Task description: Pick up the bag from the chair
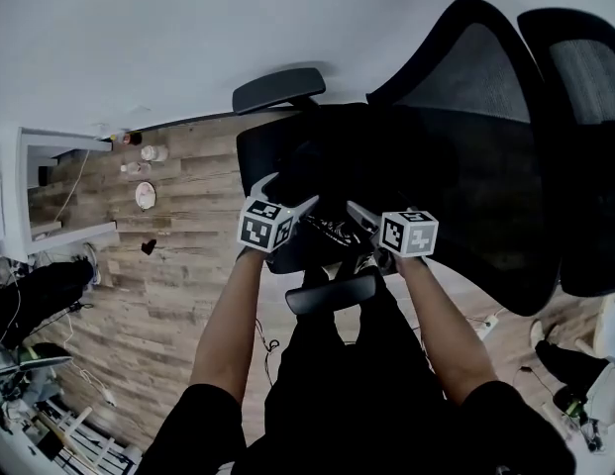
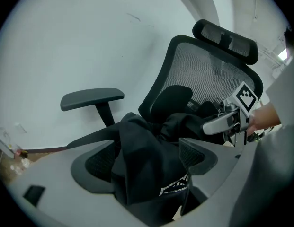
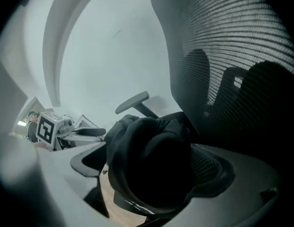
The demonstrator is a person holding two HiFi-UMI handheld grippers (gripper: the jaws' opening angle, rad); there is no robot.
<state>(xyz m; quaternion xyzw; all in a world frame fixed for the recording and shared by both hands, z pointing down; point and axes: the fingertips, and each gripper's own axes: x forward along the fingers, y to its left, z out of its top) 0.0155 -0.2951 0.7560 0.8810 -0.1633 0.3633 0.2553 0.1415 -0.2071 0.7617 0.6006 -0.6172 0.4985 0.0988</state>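
Observation:
A crumpled black bag (image 1: pixel 332 228) with a bit of white print lies on the seat of a black mesh office chair (image 1: pixel 465 137). Both grippers are down at the seat in front of the person. My left gripper (image 1: pixel 287 188) stands open, and in the left gripper view the bag (image 2: pixel 147 150) bulges between its jaws, with my left gripper (image 2: pixel 147 167) astride it. My right gripper (image 1: pixel 358 228) is open too. The right gripper view shows the bag (image 3: pixel 151 160) filling the gap of my right gripper (image 3: pixel 149 167). Each gripper shows in the other's view: the right gripper (image 2: pixel 227 122) and the left gripper (image 3: pixel 85 134).
The chair's far armrest (image 1: pixel 279 89) and near armrest (image 1: pixel 332 293) flank the seat, and a headrest (image 2: pixel 225 40) tops the mesh back. A white wall stands behind. On the wood floor to the left are a white shelf (image 1: pixel 50 196), small items (image 1: pixel 146 195) and cables.

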